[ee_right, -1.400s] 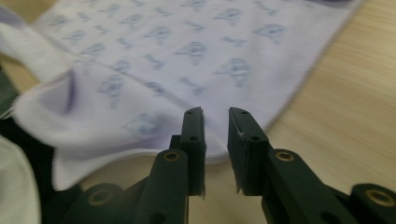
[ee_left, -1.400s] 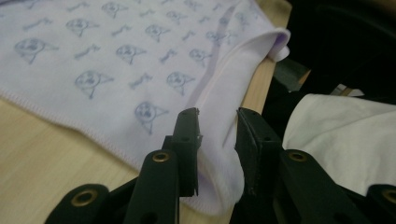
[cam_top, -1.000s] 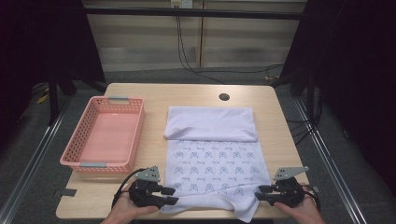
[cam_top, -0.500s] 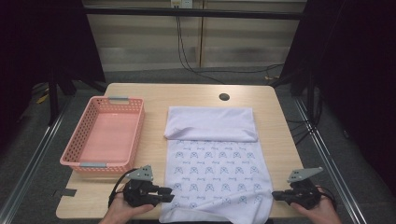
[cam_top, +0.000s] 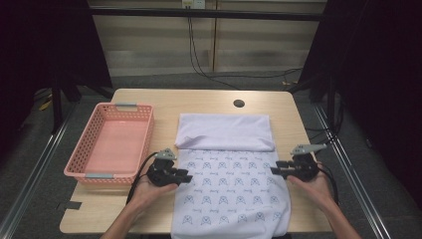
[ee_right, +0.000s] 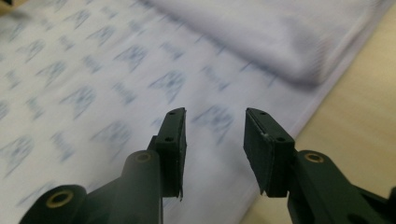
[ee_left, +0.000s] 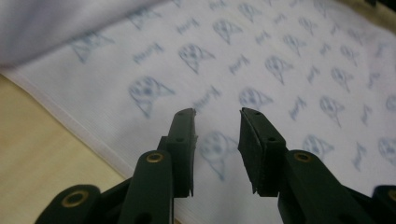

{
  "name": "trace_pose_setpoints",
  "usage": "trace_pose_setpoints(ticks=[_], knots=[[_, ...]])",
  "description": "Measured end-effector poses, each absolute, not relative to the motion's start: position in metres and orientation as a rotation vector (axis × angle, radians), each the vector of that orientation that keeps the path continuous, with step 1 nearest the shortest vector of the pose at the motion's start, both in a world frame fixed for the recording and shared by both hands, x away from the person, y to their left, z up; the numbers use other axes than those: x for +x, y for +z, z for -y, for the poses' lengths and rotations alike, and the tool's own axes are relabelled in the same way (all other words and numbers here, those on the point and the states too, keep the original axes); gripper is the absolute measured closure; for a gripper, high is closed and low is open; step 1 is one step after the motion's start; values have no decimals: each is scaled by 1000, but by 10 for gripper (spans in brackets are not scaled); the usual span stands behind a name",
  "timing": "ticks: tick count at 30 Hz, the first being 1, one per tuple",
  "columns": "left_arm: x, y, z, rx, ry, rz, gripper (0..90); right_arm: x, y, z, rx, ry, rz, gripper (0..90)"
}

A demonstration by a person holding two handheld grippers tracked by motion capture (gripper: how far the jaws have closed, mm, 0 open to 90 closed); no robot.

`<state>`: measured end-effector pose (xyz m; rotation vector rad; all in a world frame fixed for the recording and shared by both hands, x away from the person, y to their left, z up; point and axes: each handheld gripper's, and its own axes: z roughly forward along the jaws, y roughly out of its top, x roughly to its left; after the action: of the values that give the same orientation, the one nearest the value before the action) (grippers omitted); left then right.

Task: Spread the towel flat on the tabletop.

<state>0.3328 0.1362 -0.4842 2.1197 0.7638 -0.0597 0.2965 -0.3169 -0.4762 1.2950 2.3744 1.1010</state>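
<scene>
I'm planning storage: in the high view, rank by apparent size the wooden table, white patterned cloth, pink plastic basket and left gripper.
1. Light wooden table
2. White blue-patterned cloth
3. Pink plastic basket, clearly smaller than the cloth
4. Black left gripper, smallest, though nearer the camera

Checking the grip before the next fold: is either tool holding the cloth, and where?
Nothing is held. The left tool and right tool both stand open above the patterned cloth, near its side edges.
</scene>
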Motion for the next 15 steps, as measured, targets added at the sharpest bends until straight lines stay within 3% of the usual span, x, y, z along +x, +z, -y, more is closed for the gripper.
trace_pose_setpoints(ticks=[6, 11, 15], knots=[[374, -471, -138, 2055, 50, -849, 618, 354, -476, 321, 1332, 1120, -2269, 628], [403, -471, -135, 2064, 128, -938, 577, 373, -483, 312, 1354, 1104, -2233, 592], [414, -479, -130, 2031, 102, -961, 490, 382, -490, 313, 1384, 1110, -2222, 586]])
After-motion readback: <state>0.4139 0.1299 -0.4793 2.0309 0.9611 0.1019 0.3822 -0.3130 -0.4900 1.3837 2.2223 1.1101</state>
